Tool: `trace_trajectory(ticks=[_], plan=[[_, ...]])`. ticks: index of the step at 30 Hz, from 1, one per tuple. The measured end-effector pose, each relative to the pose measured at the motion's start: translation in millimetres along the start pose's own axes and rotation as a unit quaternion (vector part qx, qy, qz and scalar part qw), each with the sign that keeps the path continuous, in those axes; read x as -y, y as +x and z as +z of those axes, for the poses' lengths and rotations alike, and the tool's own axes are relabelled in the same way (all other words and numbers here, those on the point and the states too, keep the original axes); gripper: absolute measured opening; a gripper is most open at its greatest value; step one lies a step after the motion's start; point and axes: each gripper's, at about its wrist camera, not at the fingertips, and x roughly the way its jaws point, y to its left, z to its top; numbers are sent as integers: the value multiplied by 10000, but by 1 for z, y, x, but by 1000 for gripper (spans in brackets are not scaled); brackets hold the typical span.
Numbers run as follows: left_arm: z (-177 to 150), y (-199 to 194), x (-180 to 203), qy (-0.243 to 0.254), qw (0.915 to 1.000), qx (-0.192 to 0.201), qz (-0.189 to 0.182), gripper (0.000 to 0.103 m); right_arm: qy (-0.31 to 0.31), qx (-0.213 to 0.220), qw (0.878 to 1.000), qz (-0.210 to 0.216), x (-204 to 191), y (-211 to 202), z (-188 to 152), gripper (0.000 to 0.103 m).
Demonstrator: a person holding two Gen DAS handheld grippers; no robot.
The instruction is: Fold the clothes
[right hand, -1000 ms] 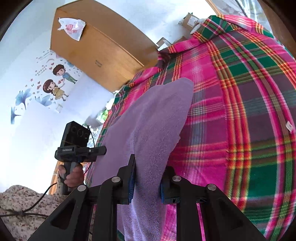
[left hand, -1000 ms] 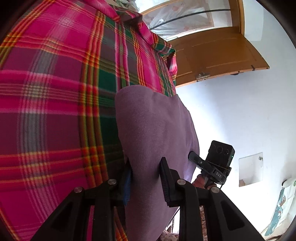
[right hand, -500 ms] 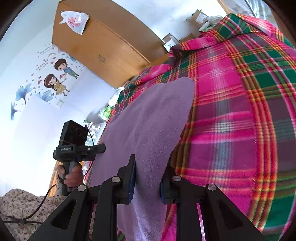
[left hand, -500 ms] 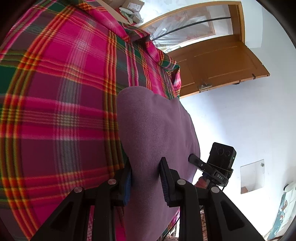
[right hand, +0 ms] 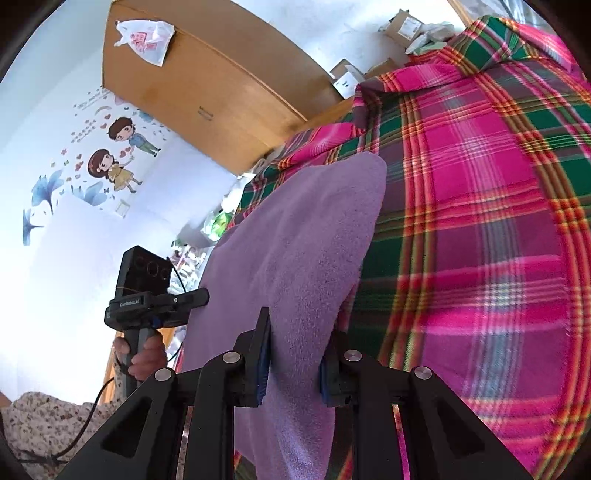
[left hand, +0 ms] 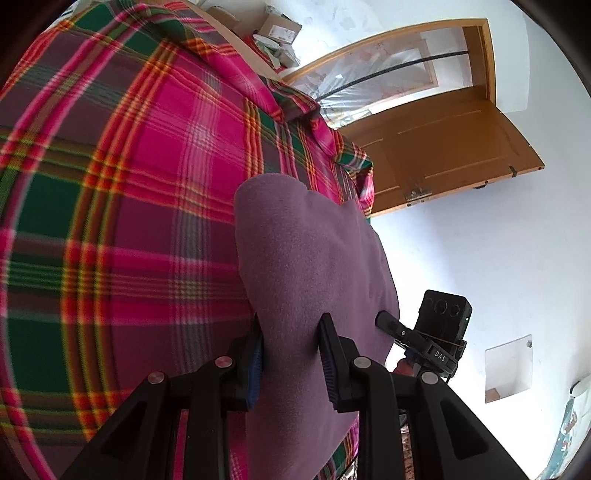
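A purple fleece cloth [left hand: 314,266] is held up above a bed with a pink, red and green plaid sheet [left hand: 122,206]. My left gripper [left hand: 291,350] is shut on one edge of the cloth. In the right wrist view my right gripper [right hand: 295,354] is shut on the same purple cloth [right hand: 295,236], which stretches between the two. Each wrist view shows the other gripper at the cloth's far edge: the right gripper [left hand: 436,332] and the left gripper [right hand: 147,295], each gripped by a hand. The cloth's lower part hangs out of sight below the fingers.
The plaid sheet [right hand: 480,221] fills the space under the cloth. An open wooden door [left hand: 443,147] and white wall are behind. A wooden wardrobe [right hand: 207,92] with a plastic bag on top, cardboard boxes [right hand: 406,26] and cartoon wall stickers [right hand: 114,155] surround the bed.
Both grippers keep hold of the purple cloth. The views have swung so more of the room, the door and the wardrobe, shows and the bed sits farther away.
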Motion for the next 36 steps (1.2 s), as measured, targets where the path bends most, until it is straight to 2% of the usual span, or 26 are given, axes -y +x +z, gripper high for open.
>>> trace_trajectory(ticks=[17, 27, 32, 36], plan=[[37, -27, -28, -110, 9989, 421, 166, 28, -29, -121, 9999, 63, -13, 50, 33, 21], [55, -36, -40, -130, 9981, 533, 276, 28, 10, -143, 9999, 71, -16, 71, 46, 21], [59, -42, -46, -159, 9978, 589, 273, 28, 31, -155, 9998, 76, -17, 80, 51, 21], [51, -61, -51, -165, 9975, 620, 292, 28, 32, -164, 9998, 73, -18, 86, 55, 21]])
